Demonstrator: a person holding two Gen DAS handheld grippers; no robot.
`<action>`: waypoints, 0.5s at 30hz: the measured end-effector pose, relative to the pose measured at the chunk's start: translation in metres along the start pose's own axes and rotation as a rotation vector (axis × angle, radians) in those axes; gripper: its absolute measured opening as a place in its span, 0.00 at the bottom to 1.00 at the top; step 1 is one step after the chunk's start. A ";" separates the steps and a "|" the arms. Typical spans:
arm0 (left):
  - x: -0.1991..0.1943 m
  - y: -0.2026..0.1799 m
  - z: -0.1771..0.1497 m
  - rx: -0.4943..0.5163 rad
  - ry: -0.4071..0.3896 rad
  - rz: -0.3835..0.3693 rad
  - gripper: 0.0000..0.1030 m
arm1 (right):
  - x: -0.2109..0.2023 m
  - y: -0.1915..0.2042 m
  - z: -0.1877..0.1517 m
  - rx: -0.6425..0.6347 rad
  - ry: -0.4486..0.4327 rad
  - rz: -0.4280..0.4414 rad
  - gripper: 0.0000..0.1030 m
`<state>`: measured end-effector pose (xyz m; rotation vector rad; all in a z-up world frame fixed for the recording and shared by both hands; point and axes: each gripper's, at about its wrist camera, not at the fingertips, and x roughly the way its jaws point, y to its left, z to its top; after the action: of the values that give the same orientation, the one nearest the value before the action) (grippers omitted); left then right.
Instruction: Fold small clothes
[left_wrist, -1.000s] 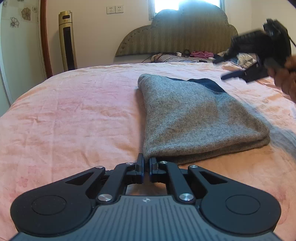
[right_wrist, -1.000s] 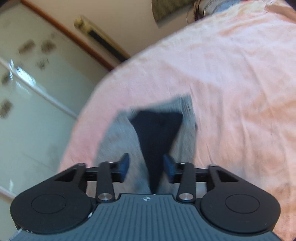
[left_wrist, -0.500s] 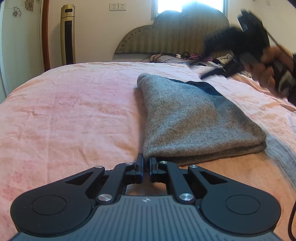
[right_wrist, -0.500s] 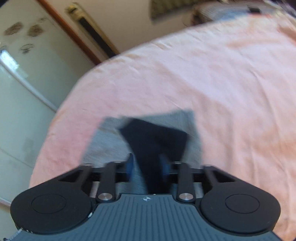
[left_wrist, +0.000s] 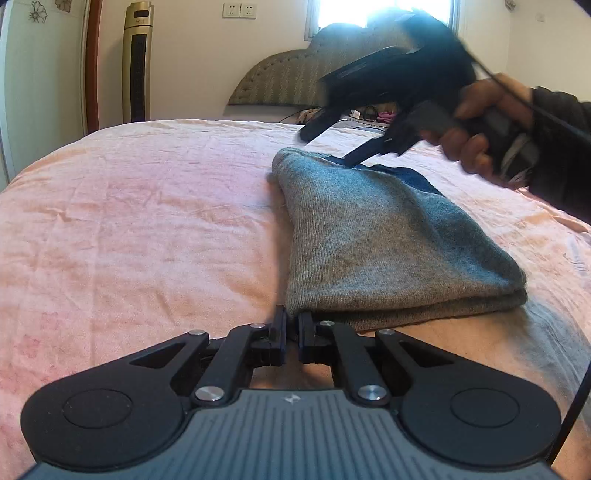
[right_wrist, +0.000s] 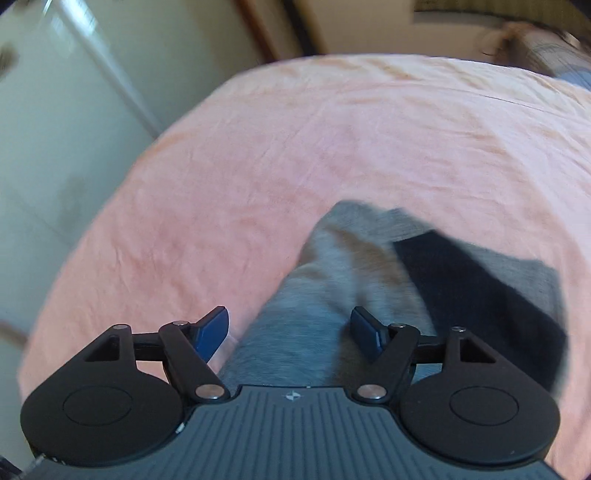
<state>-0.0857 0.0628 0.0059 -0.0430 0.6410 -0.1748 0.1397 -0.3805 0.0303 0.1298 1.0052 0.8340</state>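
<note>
A folded grey knit garment (left_wrist: 388, 240) with a navy part (left_wrist: 410, 177) lies flat on the pink bed sheet (left_wrist: 147, 221). My left gripper (left_wrist: 290, 322) sits low at its near left corner, shut with that corner pinched between the tips. A hand holds my right gripper (left_wrist: 328, 147) just above the garment's far end. Its jaws are opening, and its blue pads (right_wrist: 214, 328) press on nothing. In the blurred right wrist view the grey garment (right_wrist: 325, 295) and its navy part (right_wrist: 480, 295) lie below my right gripper (right_wrist: 289, 317).
A padded headboard (left_wrist: 280, 81) and a heap of small items (left_wrist: 369, 112) mark the bed's far end. A gold tower appliance (left_wrist: 137, 62) stands by the wall at the left. A black cable (left_wrist: 576, 406) hangs at the right edge.
The right gripper has swung in from the right to above the garment's far end, and its jaws have spread wider. The left gripper has stayed at the near corner.
</note>
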 end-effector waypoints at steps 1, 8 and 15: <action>0.001 0.001 0.000 -0.002 0.000 -0.002 0.04 | -0.015 -0.018 0.001 0.055 -0.038 0.003 0.72; 0.002 0.001 0.000 0.004 0.001 0.002 0.04 | -0.031 -0.082 -0.013 0.156 0.005 -0.172 0.46; 0.002 -0.003 0.000 0.023 0.001 0.014 0.04 | -0.008 -0.058 -0.020 -0.006 0.022 -0.292 0.41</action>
<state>-0.0850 0.0591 0.0049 -0.0164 0.6402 -0.1687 0.1541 -0.4311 -0.0020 -0.0315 1.0139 0.5722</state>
